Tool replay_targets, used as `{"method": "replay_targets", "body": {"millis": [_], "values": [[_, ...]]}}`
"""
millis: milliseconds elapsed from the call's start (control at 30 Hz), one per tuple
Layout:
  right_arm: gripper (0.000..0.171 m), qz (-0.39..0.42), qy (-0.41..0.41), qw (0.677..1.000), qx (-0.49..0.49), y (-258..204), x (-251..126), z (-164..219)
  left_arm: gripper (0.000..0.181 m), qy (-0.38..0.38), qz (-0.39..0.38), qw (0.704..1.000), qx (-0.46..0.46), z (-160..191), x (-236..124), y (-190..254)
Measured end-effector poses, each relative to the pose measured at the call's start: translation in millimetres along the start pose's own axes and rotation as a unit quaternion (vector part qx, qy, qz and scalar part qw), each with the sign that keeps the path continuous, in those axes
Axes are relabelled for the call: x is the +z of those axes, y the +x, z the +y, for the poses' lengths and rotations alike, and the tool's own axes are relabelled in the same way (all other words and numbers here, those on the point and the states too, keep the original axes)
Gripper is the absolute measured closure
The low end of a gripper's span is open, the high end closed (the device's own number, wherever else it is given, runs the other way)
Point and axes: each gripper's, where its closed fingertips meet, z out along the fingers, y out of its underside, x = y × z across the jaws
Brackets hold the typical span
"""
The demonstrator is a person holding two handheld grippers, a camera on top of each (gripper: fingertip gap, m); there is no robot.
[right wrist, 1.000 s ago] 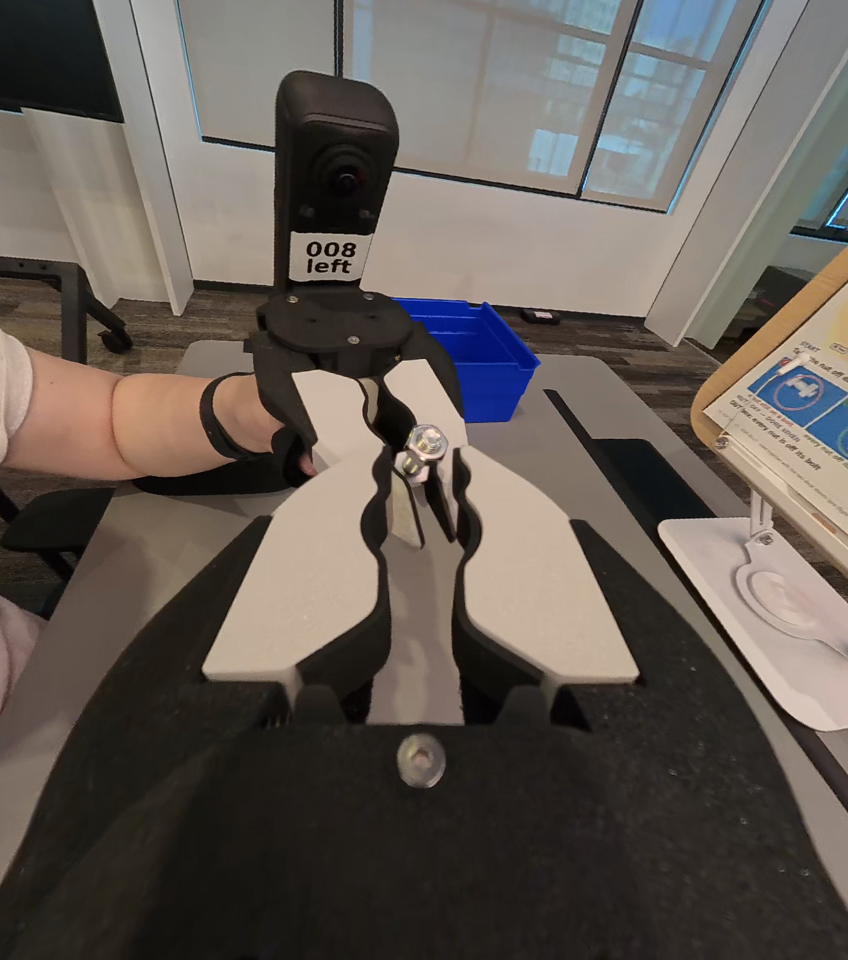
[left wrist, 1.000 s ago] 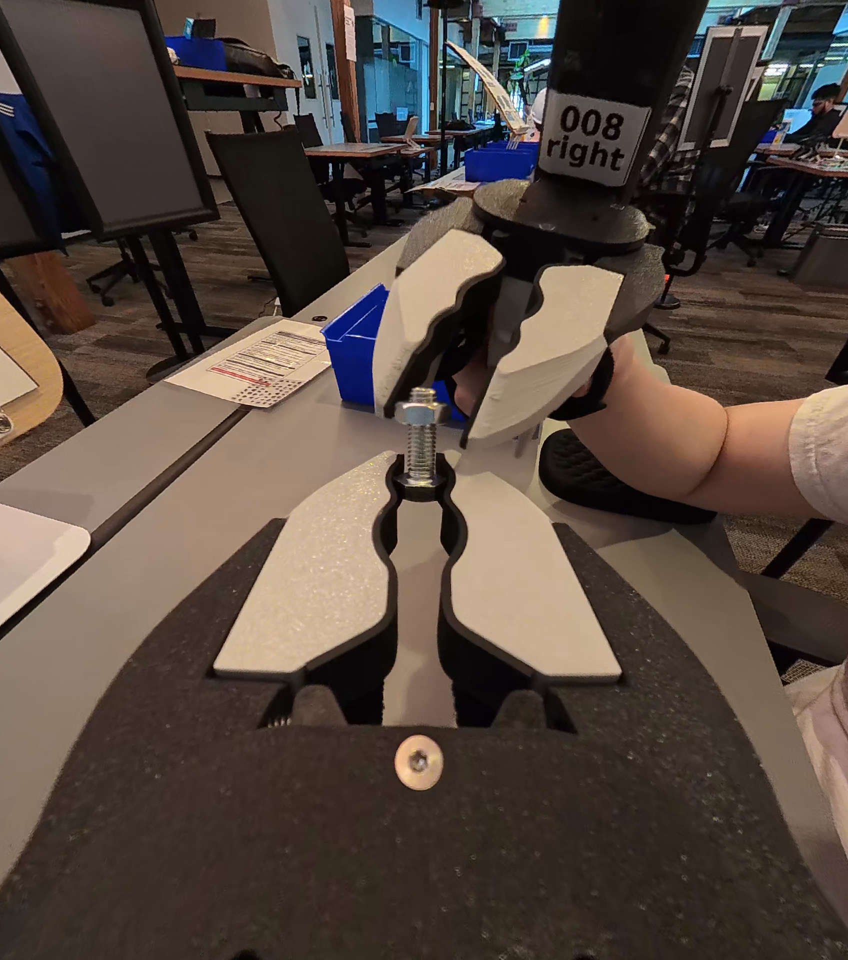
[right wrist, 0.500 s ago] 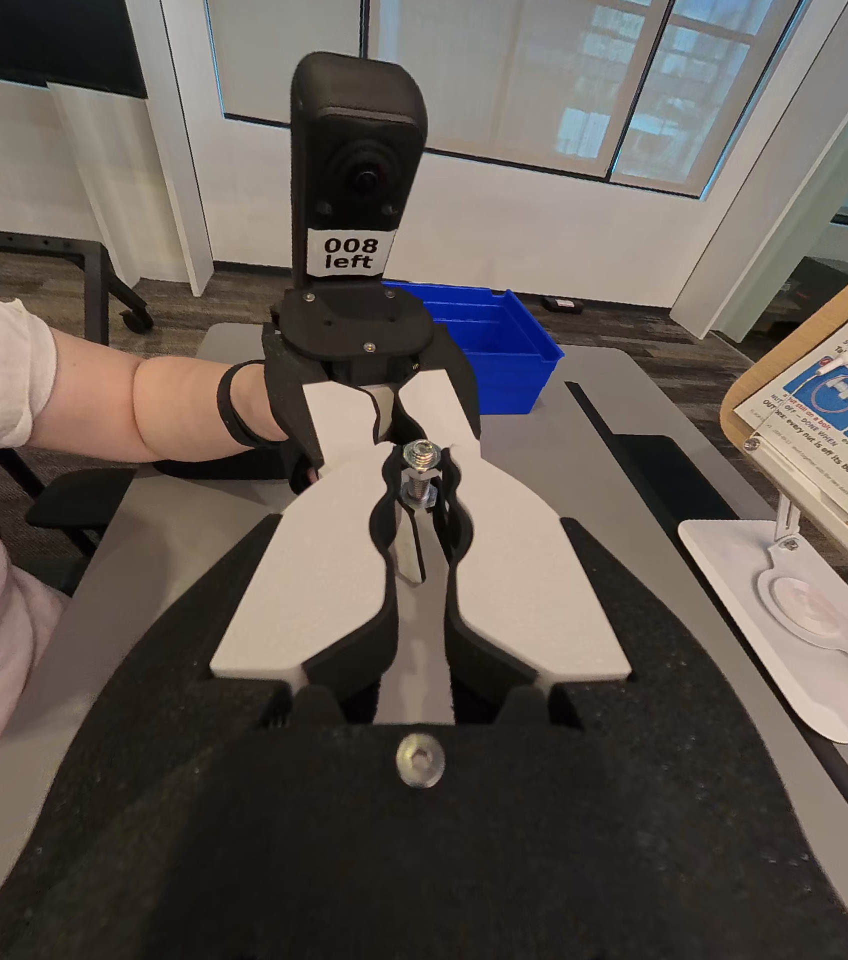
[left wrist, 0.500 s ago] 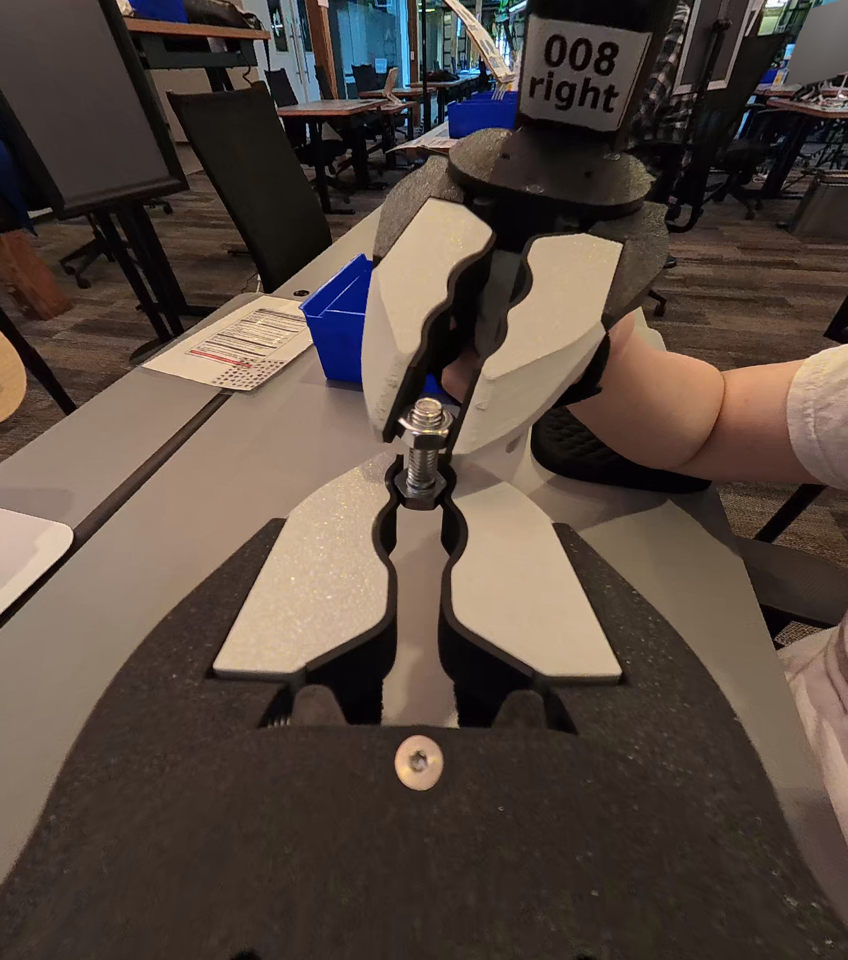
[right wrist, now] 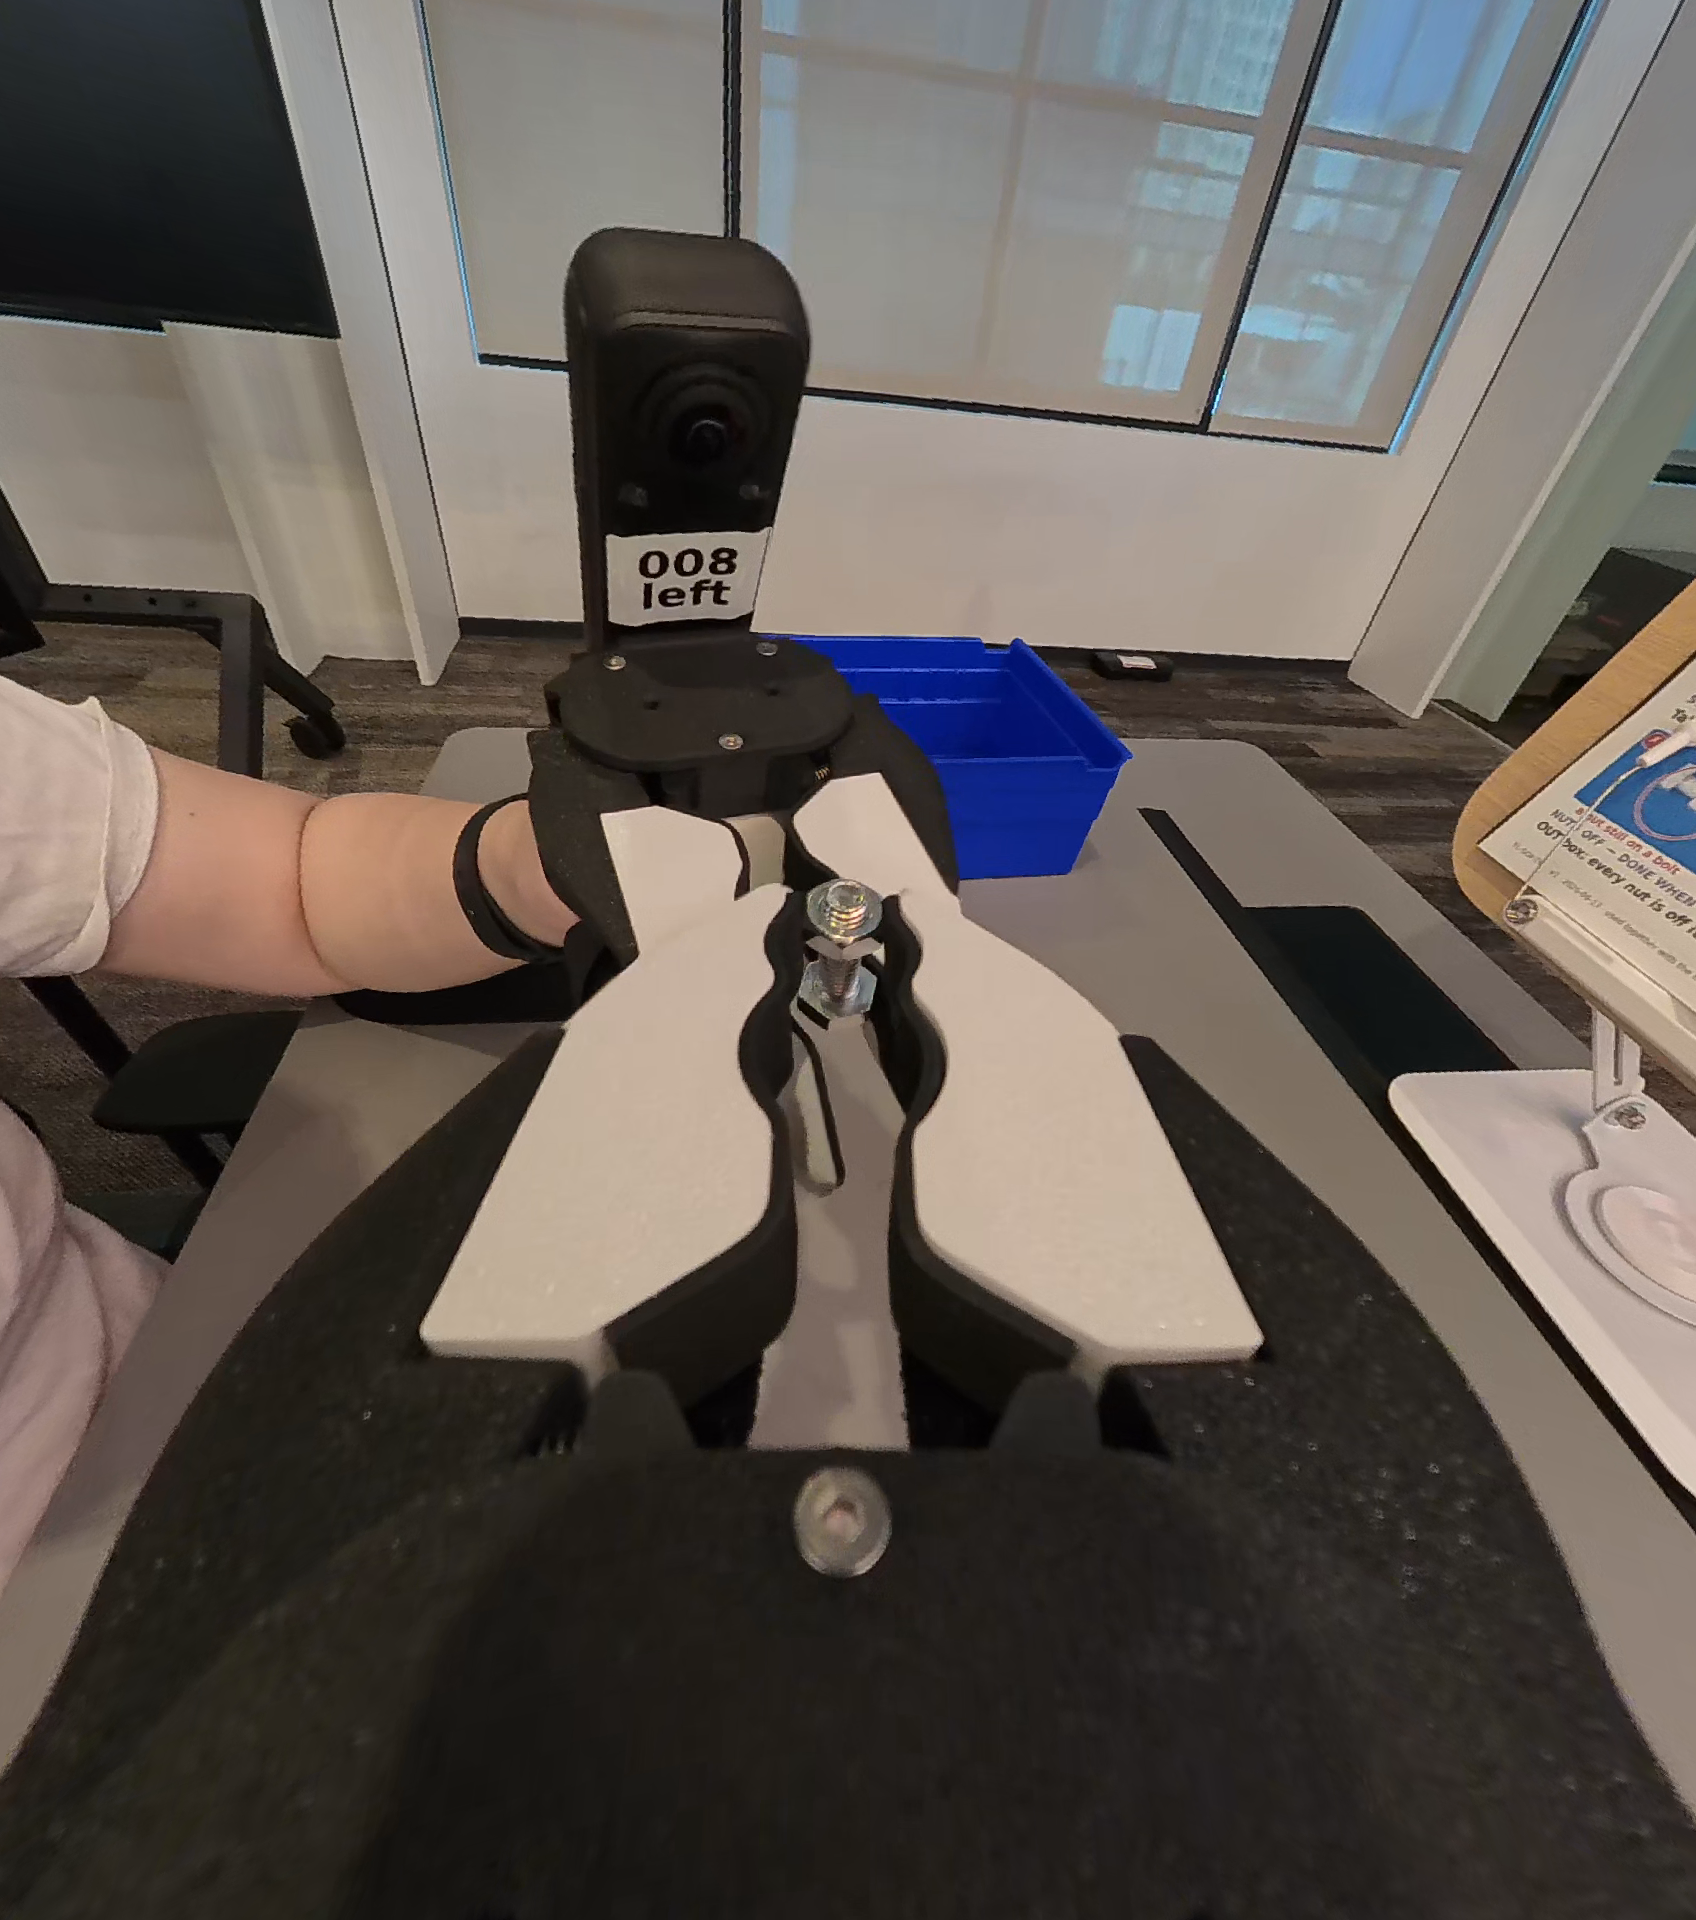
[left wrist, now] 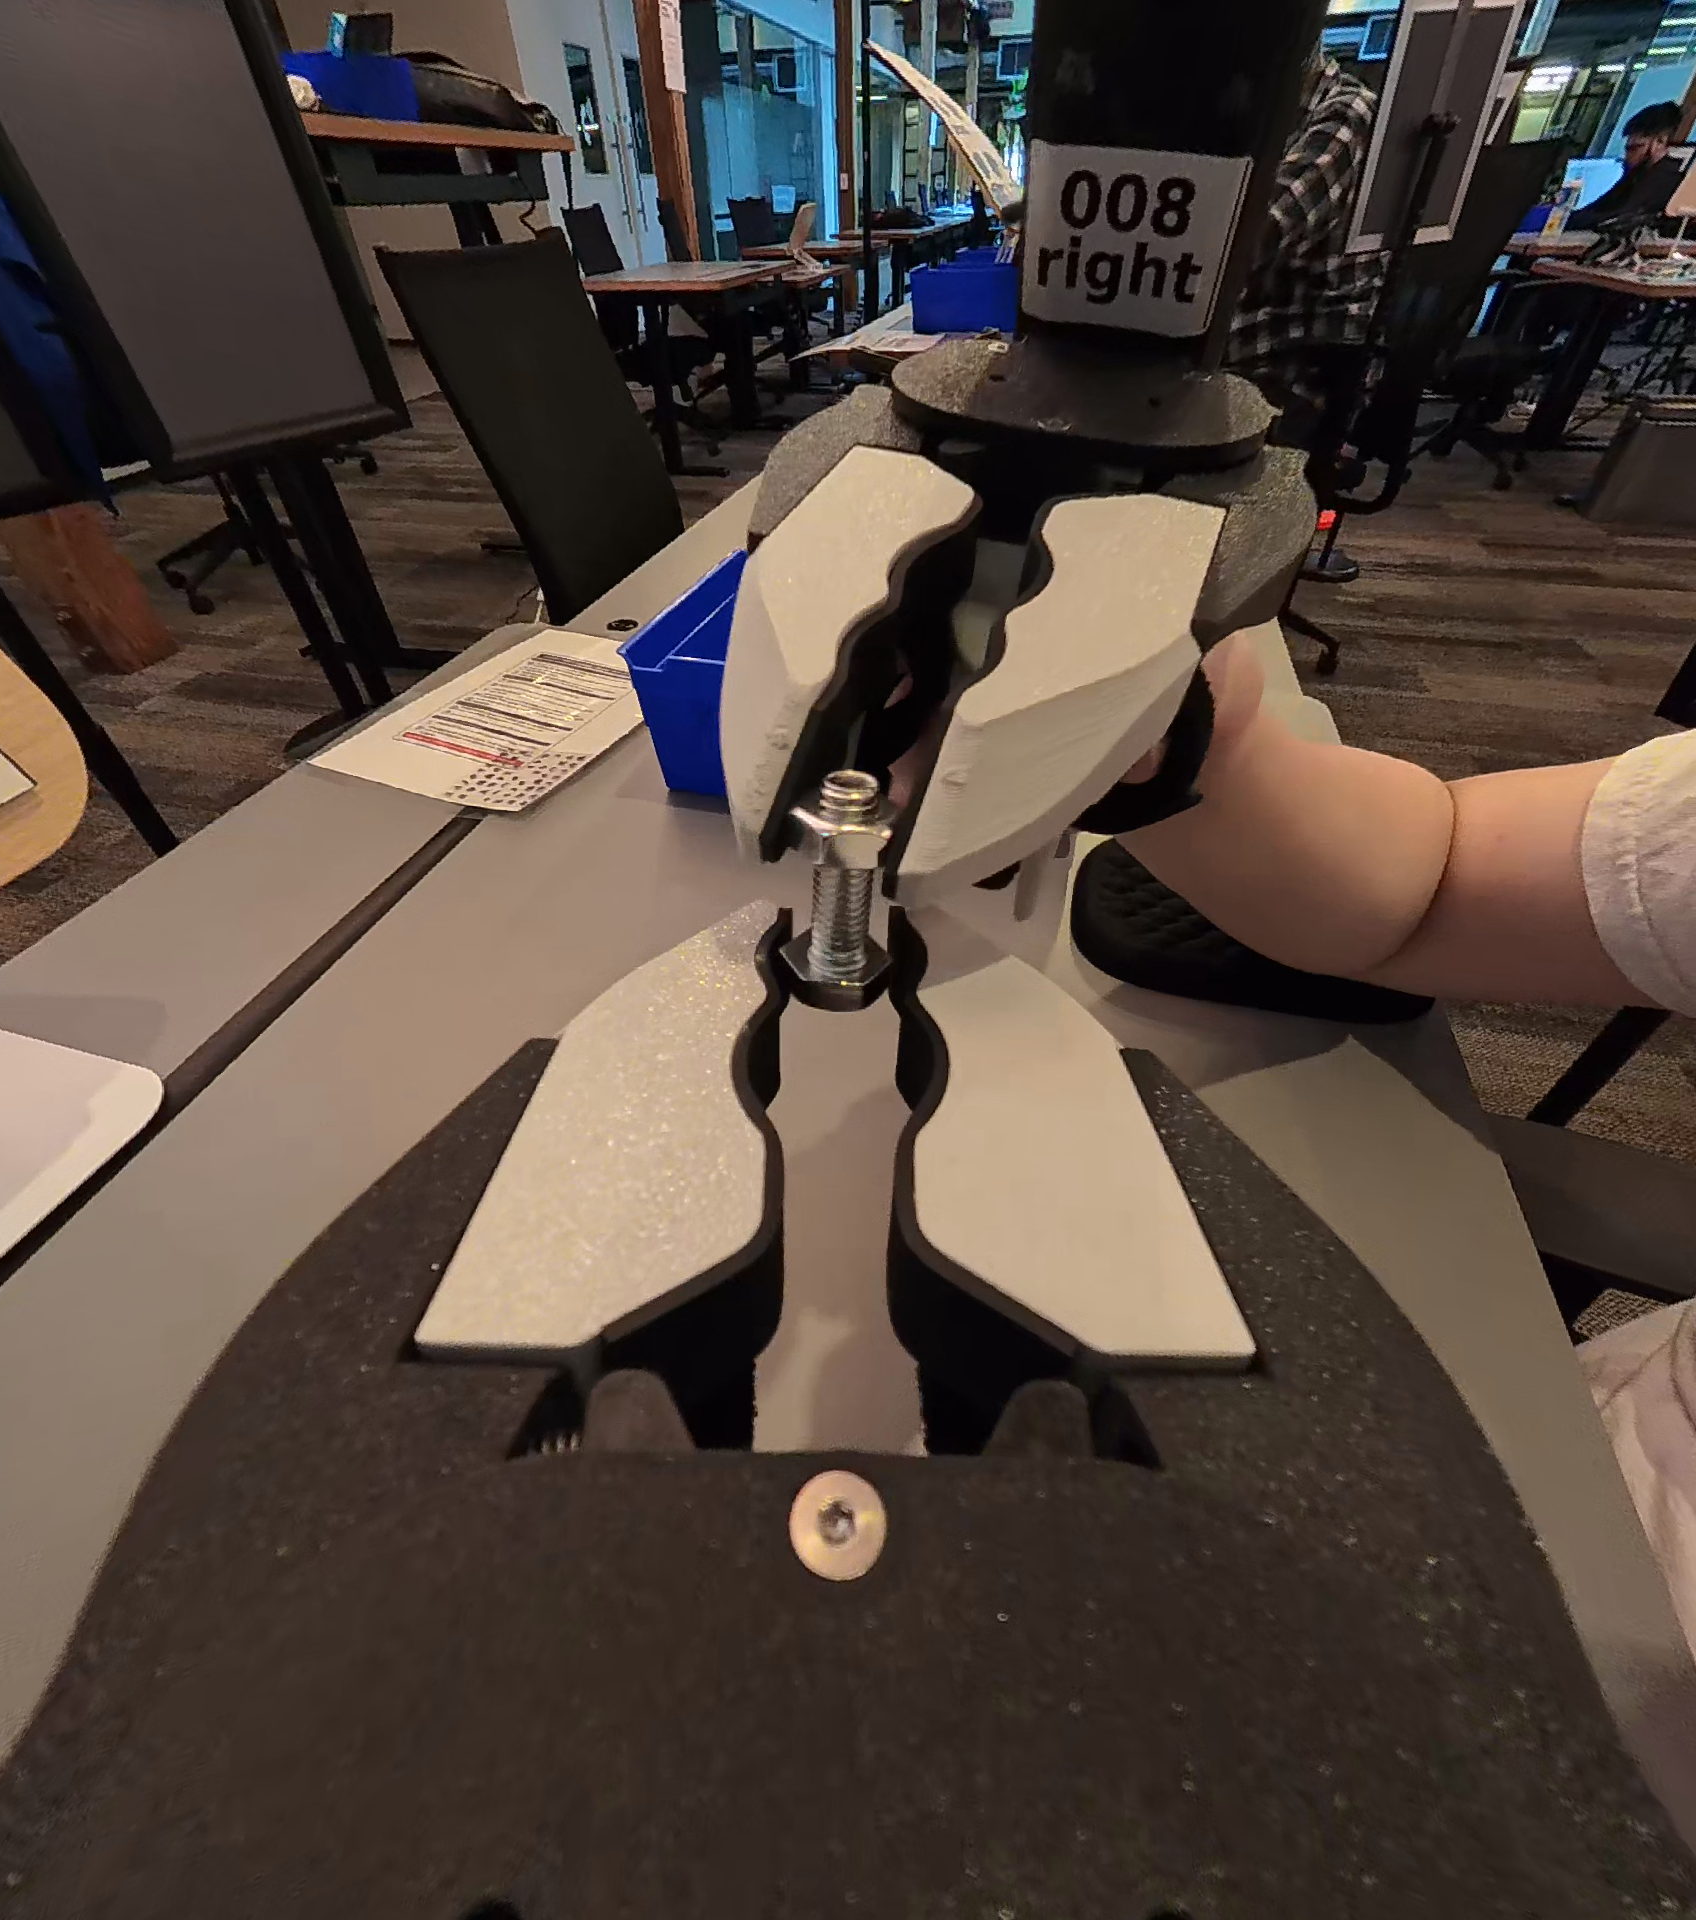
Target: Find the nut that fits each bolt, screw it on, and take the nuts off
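Observation:
A silver bolt [left wrist: 841,906] stands upright above the grey table [left wrist: 304,987]. My left gripper [left wrist: 839,964] is shut on its hex head at the bottom. A silver nut [left wrist: 838,828] sits near the top of the thread, with the bolt's end poking out above it. My right gripper [left wrist: 831,854] comes down from beyond and is shut on that nut. In the right wrist view the right gripper [right wrist: 839,928] holds the nut [right wrist: 841,920], and the bolt's head [right wrist: 835,1004] shows below, between the left gripper's fingers [right wrist: 678,883], which reach underneath.
A blue bin [left wrist: 688,707] stands on the table behind the grippers and also shows in the right wrist view [right wrist: 989,748]. A printed sheet [left wrist: 501,727] lies beside it. An instruction board on a white stand [right wrist: 1602,1247] sits at the table's side. A person's forearm [left wrist: 1343,862] holds the right gripper. Across from one pair of fingers to the other is roughly 5 cm.
The right gripper has rolled around the bolt, which looked tilted in its view and now looks upright. Both grippers stay shut. The nut's height on the thread looks about the same.

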Motion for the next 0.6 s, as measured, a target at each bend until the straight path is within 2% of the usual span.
{"method": "replay_targets", "body": {"millis": [67,600], "values": [[0.157,-0.002,0.002,1.000,0.001,0,0,0,0.170,0.005,-0.006,1.000,0.004,-1,0,-1],[0.157,0.005,-0.006,1.000,-0.007,6,-12,-4,0.171,0.034,-0.001,0.999,-0.009,-10,-5,-1]]}}
